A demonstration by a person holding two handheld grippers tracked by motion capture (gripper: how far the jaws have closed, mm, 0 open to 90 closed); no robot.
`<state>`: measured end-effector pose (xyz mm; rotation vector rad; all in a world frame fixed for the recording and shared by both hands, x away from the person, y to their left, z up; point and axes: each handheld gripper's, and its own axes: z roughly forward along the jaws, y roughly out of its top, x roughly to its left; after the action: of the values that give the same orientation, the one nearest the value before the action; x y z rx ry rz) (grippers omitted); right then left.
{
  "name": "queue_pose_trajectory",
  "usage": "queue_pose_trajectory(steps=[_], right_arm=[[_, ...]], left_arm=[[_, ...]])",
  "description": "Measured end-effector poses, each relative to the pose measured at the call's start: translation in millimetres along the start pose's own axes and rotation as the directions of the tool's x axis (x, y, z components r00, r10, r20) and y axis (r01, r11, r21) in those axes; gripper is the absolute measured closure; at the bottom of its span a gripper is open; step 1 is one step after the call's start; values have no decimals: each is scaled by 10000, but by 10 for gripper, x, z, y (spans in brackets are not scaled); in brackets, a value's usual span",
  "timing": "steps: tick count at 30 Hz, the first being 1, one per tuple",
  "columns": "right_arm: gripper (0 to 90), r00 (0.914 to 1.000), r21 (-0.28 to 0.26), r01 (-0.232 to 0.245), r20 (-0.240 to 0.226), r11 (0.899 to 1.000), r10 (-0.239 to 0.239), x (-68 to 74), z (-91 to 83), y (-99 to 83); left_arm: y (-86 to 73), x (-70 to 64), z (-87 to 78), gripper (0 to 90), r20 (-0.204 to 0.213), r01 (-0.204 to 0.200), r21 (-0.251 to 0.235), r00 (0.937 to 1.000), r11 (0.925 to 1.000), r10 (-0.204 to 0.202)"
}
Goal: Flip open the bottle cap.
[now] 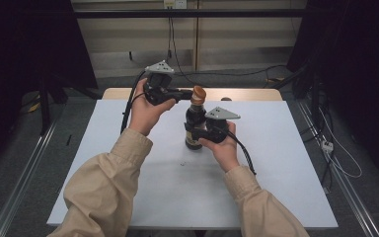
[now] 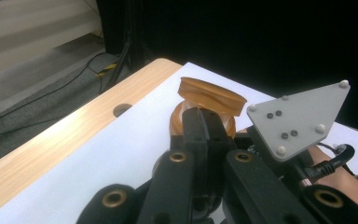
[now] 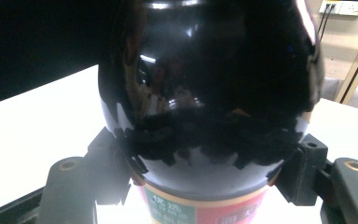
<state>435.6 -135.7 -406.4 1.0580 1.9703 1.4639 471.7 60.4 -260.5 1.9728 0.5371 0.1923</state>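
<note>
A dark glossy bottle (image 1: 195, 126) with an orange-brown cap (image 1: 198, 94) stands upright on the white tabletop (image 1: 128, 168). My right gripper (image 1: 193, 133) is shut on the bottle's body. In the right gripper view the bottle (image 3: 209, 70) sits between the two fingers (image 3: 114, 158), above a red and green label (image 3: 205, 207). My left gripper (image 1: 185, 93) is held level at cap height, its jaws pressed together. In the left gripper view its tips (image 2: 199, 114) rest against the cap (image 2: 209, 95), just under the tilted top lid. Nothing shows between them.
A wooden strip (image 2: 51, 140) with a round hole (image 2: 122, 110) runs along the table's far edge. The right gripper's grey plate (image 2: 298, 116) sits close beside the cap. Cables lie on the floor (image 1: 237, 74) beyond the table, and dark stands rise on both sides.
</note>
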Motion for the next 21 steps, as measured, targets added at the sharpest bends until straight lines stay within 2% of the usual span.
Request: queue_pose_trajectory(steps=[21], right_arm=[[310,10000,-13,60,2,10000,-60,9,7,-1]], left_arm=[[25,-4,-5,900,-73,98,-54,9999,9999,-99]])
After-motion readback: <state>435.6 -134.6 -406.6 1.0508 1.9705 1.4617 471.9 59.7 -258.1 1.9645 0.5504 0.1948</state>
